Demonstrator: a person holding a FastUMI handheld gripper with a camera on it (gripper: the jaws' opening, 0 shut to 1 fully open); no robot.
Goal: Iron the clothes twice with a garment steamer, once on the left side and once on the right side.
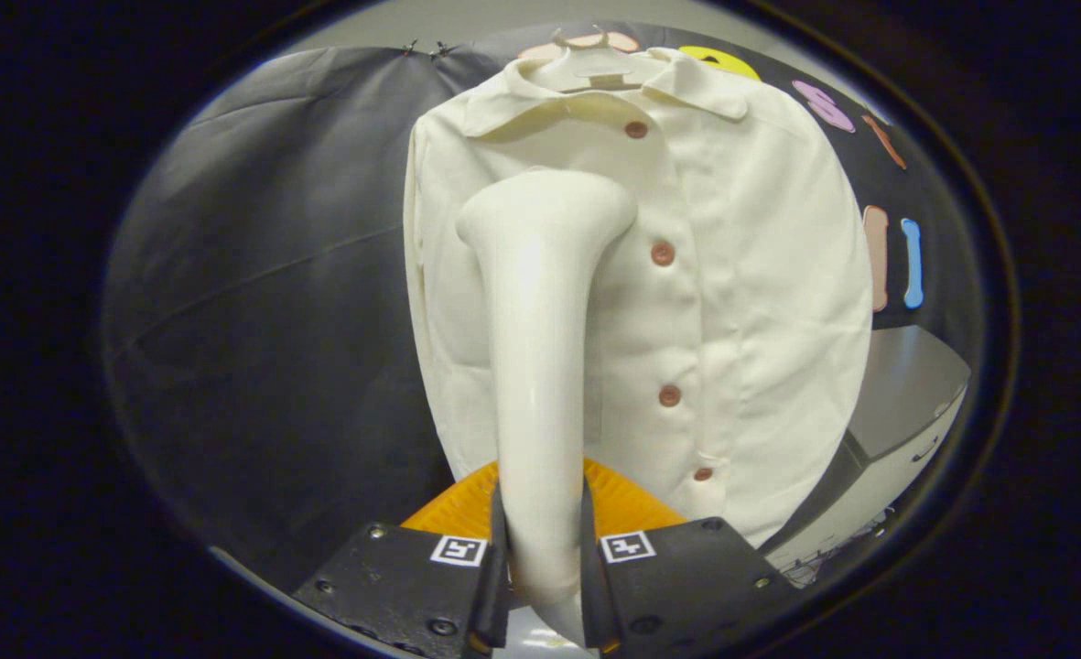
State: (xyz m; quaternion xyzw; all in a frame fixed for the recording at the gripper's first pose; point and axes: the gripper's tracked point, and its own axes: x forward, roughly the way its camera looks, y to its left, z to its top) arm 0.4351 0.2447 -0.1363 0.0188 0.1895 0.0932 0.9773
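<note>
Gripper view: the gripper (540,567) has its fingers closed on the handle of the steamer (540,366), one finger pressing each side.
Steamer: its neck rises toward 12 o'clock from between the fingers; the wide head sits against the shirt (686,302), left of the button row.
Shirt: hangs on a hanger (595,64) at 12 o'clock, buttoned up, in front of the dark cloth wall.
Orange disc (632,503): just beyond the fingers, under the shirt's hem.
Handling: the steamer looks stiff, smooth and likely slippery, so a firm hold low on the handle suits it; the shirt is soft, light, and will likely sway under pressure.
Stage: probably a pass on the left side.
</note>
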